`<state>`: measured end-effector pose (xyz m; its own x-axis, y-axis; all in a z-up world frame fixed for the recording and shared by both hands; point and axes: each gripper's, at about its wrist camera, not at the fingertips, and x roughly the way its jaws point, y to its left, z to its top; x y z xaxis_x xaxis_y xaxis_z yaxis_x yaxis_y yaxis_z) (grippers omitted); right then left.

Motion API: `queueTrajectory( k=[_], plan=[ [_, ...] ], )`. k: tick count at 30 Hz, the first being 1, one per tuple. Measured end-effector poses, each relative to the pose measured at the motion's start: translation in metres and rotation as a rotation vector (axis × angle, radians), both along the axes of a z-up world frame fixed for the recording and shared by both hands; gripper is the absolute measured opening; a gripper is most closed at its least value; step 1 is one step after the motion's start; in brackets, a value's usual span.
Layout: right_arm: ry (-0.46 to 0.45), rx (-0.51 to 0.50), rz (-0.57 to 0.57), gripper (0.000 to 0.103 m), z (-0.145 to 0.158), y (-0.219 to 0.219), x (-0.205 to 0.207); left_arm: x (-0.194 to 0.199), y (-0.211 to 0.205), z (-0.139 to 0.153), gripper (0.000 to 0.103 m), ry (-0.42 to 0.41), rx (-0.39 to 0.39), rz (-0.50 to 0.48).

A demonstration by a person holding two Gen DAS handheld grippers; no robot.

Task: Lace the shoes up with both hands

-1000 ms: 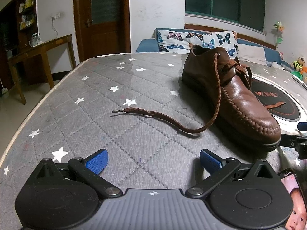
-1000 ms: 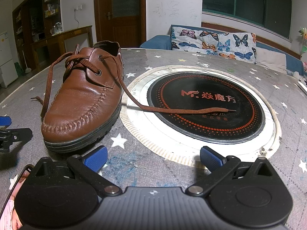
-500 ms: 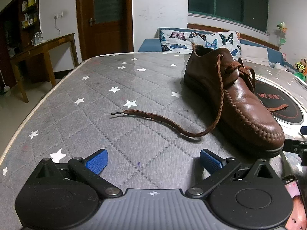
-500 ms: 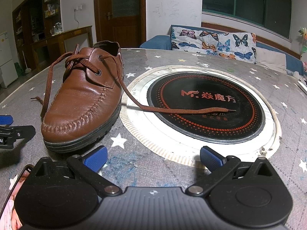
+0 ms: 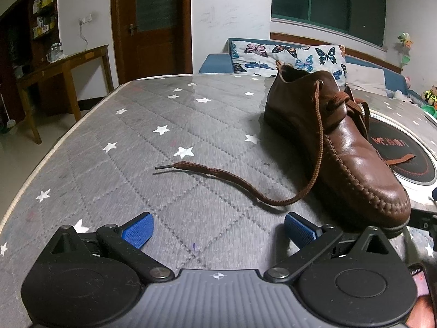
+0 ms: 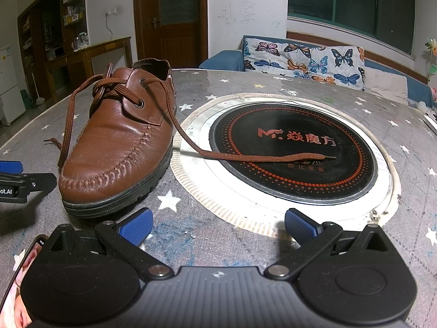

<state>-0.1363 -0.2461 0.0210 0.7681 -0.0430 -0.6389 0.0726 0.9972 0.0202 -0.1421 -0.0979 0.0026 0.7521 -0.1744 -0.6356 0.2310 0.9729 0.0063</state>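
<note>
**A:** What does your left wrist view show?

**B:** Your left tongs [image 5: 218, 228] are released, blue pads spread wide and gripping nothing. Ahead and to their right a brown leather shoe [image 5: 347, 147] sits on the star-patterned grey table [image 5: 109, 164], toe towards you. One loose lace end [image 5: 218, 170] trails from the top eyelet down onto the table straight ahead of the tongs, its tip lying ahead and to the left. To start well, I'd judge you should close on the lace near its stiff tip, not mid-length, so it threads cleanly.

**A:** And the right wrist view?

**B:** Your right tongs [image 6: 218, 225] are likewise released and empty. The shoe sits ahead to their left; the other lace end [image 6: 262, 158] stretches right, across a round black hotplate [image 6: 295, 180] set in the table. That tip lies ahead and to the right of the tongs. A phone [image 6: 24, 273] rests by the left pad, and your left tongs appear at the far left edge, just beside the toe. Nothing blocks either lace, though the shoe may slide if you pull.
</note>
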Motion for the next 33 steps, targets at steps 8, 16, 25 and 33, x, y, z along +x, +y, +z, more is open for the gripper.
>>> queueTrajectory(
  k=[8,16,25,33],
  plan=[
    [0.0,0.0,0.0,0.103,0.0,0.0,0.0,0.01,-0.003,-0.001,0.103,0.001,-0.004,0.009],
    [0.0,0.0,0.0,0.103,0.0,0.0,0.0,0.012,-0.004,-0.001,0.103,-0.001,-0.005,0.012],
    [0.0,0.0,0.001,0.103,0.0,0.0,-0.001,0.011,-0.005,-0.001,0.103,-0.002,-0.005,0.012],
    [0.0,0.001,0.001,0.103,0.0,-0.001,-0.001,0.011,-0.004,0.0,0.103,-0.001,-0.005,0.012]
  ],
)
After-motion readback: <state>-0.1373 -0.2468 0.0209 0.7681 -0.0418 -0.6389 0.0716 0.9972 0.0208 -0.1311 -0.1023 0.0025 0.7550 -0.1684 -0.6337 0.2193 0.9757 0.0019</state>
